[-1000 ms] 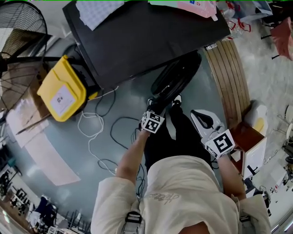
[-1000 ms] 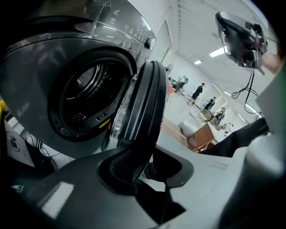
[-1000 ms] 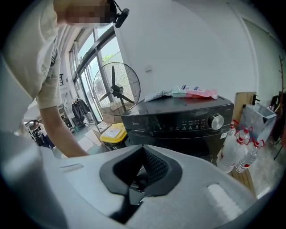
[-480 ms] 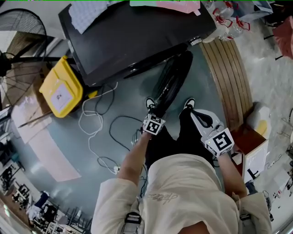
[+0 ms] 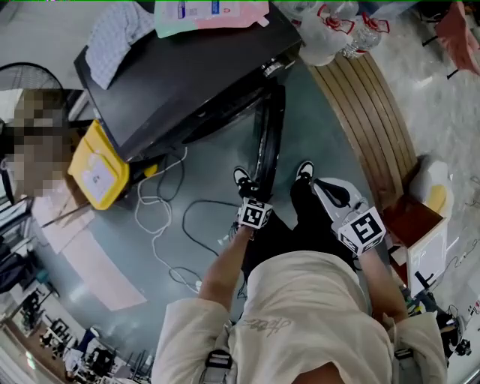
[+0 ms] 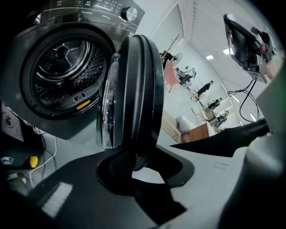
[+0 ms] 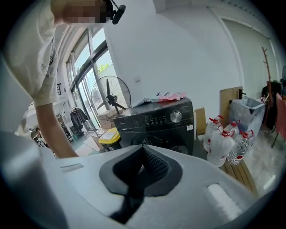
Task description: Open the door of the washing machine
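My left claw is just spreading, door rim loose between; right claw pressed together. I'm judging door rigid, hinged: take rim.

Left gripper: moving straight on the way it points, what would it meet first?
Likely the washing machine door, edge-on at the left gripper; its jaws have just been opening, the door apparently between them.

The washing machine is black, the bin yellow, the cloth checked, the packet pink.
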Available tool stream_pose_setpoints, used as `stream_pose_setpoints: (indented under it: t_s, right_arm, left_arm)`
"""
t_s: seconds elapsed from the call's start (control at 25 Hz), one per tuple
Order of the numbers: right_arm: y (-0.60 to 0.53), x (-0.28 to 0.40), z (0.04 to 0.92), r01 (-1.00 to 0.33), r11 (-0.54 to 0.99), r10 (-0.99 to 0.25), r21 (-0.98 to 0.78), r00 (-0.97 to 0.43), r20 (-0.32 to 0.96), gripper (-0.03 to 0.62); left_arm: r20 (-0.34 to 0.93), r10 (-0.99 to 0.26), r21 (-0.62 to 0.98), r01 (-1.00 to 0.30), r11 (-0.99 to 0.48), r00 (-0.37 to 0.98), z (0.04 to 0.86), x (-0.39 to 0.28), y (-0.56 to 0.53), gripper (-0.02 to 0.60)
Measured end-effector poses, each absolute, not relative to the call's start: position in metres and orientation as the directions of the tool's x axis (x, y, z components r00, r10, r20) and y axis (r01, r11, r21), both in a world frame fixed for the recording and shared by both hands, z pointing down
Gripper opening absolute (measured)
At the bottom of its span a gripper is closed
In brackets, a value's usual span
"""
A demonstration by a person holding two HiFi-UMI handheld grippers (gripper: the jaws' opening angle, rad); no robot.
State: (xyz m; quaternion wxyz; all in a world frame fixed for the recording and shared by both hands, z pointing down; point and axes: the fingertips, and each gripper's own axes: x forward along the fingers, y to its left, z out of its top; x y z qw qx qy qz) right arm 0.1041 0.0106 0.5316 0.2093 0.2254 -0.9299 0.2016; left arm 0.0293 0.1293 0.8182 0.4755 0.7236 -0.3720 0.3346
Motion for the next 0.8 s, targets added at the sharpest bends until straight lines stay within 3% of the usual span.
stream_pose_setpoints:
  t_s: [0.36, 0.8]
  right_arm:
    - [-0.010, 0.153, 0.538, -0.525, 0.788, -0.374, -0.320, -0.822, 0.429, 0.002]
    - [-0.035, 0.190, 0.538, -0.467, 0.816, -0.338, -0.339, -0.863, 0.376, 0.002]
  left_arm:
    - [0.867, -0.172, 0.454, -0.884, -0.113, 0.468, 0.801, 0.053, 0.137, 0.099]
    - [0.872, -0.407, 0.269, -0.961, -0.064, 0.271, 0.732, -0.014, 0.060, 0.069]
